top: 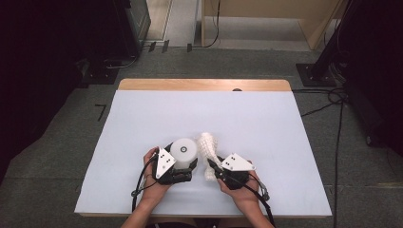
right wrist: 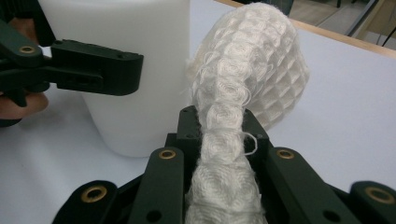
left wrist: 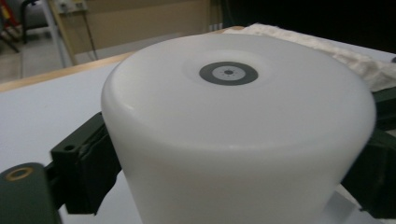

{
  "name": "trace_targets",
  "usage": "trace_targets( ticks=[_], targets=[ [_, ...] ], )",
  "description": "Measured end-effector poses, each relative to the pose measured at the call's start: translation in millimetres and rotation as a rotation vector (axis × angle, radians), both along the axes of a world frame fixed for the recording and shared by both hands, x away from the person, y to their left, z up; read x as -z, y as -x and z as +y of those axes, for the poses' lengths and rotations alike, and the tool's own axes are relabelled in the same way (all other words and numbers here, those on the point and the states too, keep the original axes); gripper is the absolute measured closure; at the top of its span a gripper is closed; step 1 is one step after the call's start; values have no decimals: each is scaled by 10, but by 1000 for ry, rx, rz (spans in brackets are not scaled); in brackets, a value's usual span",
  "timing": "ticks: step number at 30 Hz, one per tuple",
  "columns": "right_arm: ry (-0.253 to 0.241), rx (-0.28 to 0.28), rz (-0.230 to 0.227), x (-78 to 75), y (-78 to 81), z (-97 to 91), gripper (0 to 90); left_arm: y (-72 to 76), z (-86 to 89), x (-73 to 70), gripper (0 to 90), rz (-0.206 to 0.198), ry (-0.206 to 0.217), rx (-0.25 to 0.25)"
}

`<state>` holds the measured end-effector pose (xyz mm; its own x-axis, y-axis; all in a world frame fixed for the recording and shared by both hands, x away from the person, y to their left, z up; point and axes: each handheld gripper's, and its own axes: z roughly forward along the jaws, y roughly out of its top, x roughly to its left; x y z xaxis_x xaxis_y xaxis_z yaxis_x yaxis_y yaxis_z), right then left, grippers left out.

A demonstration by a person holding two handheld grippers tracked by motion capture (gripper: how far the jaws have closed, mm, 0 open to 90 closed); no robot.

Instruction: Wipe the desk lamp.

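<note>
**Here: cup steadied, cloth pinched, both low on the worktop**

Left claw (top: 184, 167) clamps a white plastic cup (top: 184, 149) from both sides; in the left gripper view the black jaws press its wall left and right. Cup stands mouth-down, flat base with a grey ringed mark on top. Likely held so it cannot slide while the cloth works on it.

Right claw (right wrist: 219, 135) is closed on a white waffle-weave cloth (right wrist: 247, 74). The cloth is squeezed into a narrow neck between the jaws and bunches into a pad beyond them, just beside the cup wall; contact cannot be told. Bunched that way it looks ready to wipe.

Worktop (top: 266, 118): both things sit near the person's edge, centre. Wide bare sheet beyond and to either side; little room toward the near edge, where the hands already rest. The claws stand close together, so a sweep round the cup risks knocking the left jaw.
</note>
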<state>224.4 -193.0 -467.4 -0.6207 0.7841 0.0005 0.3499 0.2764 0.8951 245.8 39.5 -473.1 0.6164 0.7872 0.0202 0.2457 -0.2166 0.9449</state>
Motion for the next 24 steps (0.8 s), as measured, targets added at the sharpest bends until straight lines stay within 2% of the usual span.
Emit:
trace_targets(
  ticks=[2, 3, 6, 7, 9, 12, 15, 17, 20, 23, 24],
  targets=[
    [1, 3, -3, 2, -9, -14, 752, 41, -37, -12, 5, 8, 22, -46],
    [-1, 7, 0, 5, -12, -19, 753, 60, -57, -11, 5, 4, 21, -63],
    [-5, 8, 8, 15, -13, -14, 752, 113, -152, 5, 14, -7, -24, -132],
    [-4, 8, 7, 17, -11, -8, 752, 128, -176, 9, 43, -16, -32, -158],
    [-1, 4, 7, 17, -2, 4, 752, 138, -191, 4, 77, -19, -41, -165],
    [-3, 1, 3, 16, 2, 17, 752, 128, -163, -25, 84, -6, -22, -135],
    [-8, -10, 6, 14, 9, 34, 752, 121, -135, -61, 87, -20, -25, -124],
    [-9, -13, 11, 20, 19, 57, 752, 107, -104, -102, 87, -10, 0, -94],
    [5, -30, 22, 52, 23, 103, 752, 112, -65, -163, 87, -19, 45, -32],
    [6, -33, 22, 54, 36, 134, 753, 119, -61, -195, 88, -31, 44, 6],
    [5, -34, 22, 42, 39, 131, 753, 114, -59, -191, 88, -22, 46, 20]
  ],
)
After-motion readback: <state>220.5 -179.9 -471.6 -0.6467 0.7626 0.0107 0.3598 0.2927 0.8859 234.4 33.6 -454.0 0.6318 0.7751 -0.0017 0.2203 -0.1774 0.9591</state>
